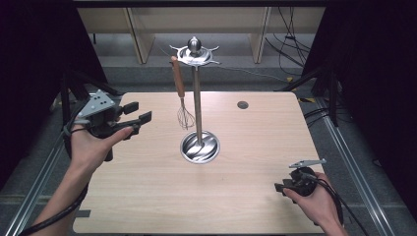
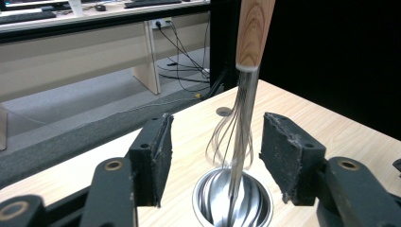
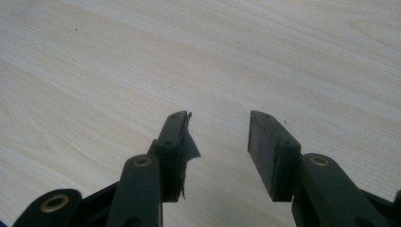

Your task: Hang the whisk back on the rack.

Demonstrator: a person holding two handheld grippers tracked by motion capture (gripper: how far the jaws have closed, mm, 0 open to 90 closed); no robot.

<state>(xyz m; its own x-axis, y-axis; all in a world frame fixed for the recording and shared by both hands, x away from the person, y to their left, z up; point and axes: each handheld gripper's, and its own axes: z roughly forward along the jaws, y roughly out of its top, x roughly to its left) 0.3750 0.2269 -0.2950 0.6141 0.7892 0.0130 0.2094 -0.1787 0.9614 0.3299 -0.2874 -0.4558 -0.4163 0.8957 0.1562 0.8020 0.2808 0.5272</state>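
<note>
Left gripper (image 1: 140,112) raised at table's (image 1: 147,196) left edge, jaws apart, nothing held, aimed toward whisk (image 1: 183,101). Whisk hanging from top disc of steel stand (image 1: 197,98), wooden handle up, wire head just beside the pole, above the round base (image 1: 199,147). Likely step: taking the whisk. Advisable to close on the wooden handle rather than the springy wires, then lift clear of the hook before drawing away, avoiding the pole. Right gripper (image 3: 218,137) low over bare table near right corner, jaws apart, empty.
</note>
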